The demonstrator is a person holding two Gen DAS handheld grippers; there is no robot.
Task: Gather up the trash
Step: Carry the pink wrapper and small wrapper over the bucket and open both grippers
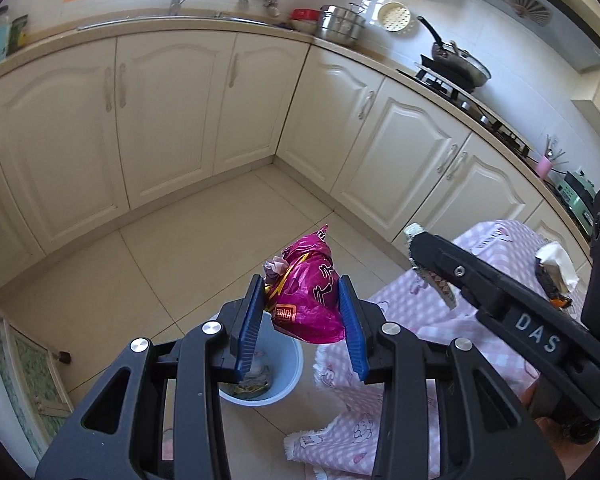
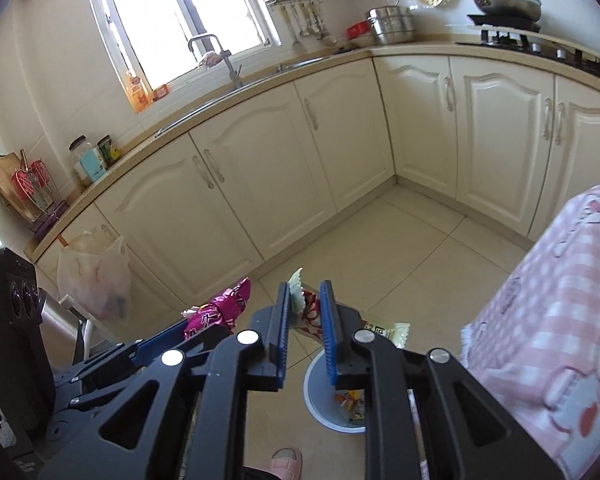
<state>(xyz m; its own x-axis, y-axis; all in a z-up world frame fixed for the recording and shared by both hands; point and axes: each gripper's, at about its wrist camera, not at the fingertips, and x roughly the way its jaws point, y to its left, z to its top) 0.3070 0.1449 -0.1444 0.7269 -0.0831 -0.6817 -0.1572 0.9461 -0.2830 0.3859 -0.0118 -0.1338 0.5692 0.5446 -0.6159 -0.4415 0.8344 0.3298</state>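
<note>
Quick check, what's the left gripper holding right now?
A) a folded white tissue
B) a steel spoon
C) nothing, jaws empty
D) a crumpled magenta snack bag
D: in the left wrist view, the left gripper has its blue pads pressed on a crumpled magenta snack bag, above the pale blue bin on the floor.

1. My right gripper [image 2: 305, 322] pinches a pale green wrapper [image 2: 300, 298] between its blue pads.
2. Below it sits the bin [image 2: 316, 400].
3. Left of it, my left gripper [image 2: 204, 326] carries a magenta bag [image 2: 224, 308].
</note>
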